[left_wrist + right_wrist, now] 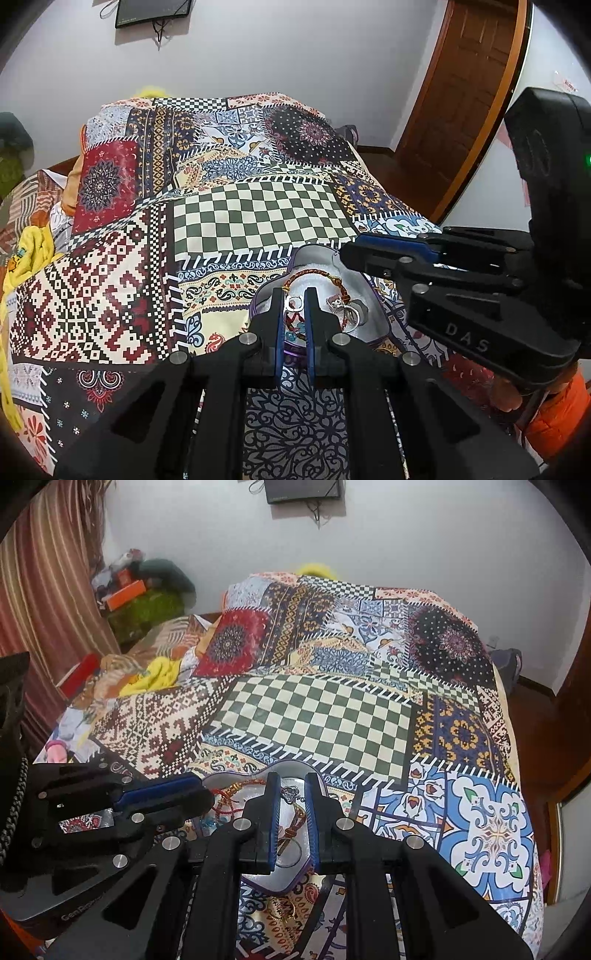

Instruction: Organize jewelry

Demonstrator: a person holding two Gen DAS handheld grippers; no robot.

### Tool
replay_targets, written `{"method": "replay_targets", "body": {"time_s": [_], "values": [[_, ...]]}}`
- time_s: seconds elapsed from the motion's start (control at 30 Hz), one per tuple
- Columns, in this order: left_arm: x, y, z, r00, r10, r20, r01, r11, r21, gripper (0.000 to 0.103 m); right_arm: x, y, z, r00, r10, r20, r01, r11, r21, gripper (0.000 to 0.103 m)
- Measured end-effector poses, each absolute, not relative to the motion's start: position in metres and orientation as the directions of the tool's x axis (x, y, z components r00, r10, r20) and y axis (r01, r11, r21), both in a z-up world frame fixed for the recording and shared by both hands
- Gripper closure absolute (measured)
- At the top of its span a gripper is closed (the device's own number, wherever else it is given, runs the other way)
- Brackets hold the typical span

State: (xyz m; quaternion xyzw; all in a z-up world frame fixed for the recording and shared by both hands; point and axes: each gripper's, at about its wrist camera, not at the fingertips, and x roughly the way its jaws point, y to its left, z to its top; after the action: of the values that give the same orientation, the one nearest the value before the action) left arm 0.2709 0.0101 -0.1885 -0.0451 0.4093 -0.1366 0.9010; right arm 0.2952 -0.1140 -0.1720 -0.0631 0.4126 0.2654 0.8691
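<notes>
"DAS" lettering [466,336] on the right tool [291,775], both tools narrow and empty over the jewelry tray [364,291]

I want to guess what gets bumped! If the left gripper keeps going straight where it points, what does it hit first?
Probably the jewelry in the silver tray. The left gripper, jaws nearly shut and empty, points down at a small silver ring beside the red braided bracelet. How high above them it is, I can't tell.
</notes>
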Motion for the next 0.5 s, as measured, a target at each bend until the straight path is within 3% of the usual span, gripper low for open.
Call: {"method": "replay_targets", "body": {"time_s": [0.5], "values": [[0.2657, 0.0071, -0.1844, 0.636, -0.262, -0.726, 0.213, 0.964, -0.161, 0.095, 0.2925, -0.114, -0.1776, 0.512, 0.392, -0.765, -0.525, 0.847, 0.082, 0.091]]}}
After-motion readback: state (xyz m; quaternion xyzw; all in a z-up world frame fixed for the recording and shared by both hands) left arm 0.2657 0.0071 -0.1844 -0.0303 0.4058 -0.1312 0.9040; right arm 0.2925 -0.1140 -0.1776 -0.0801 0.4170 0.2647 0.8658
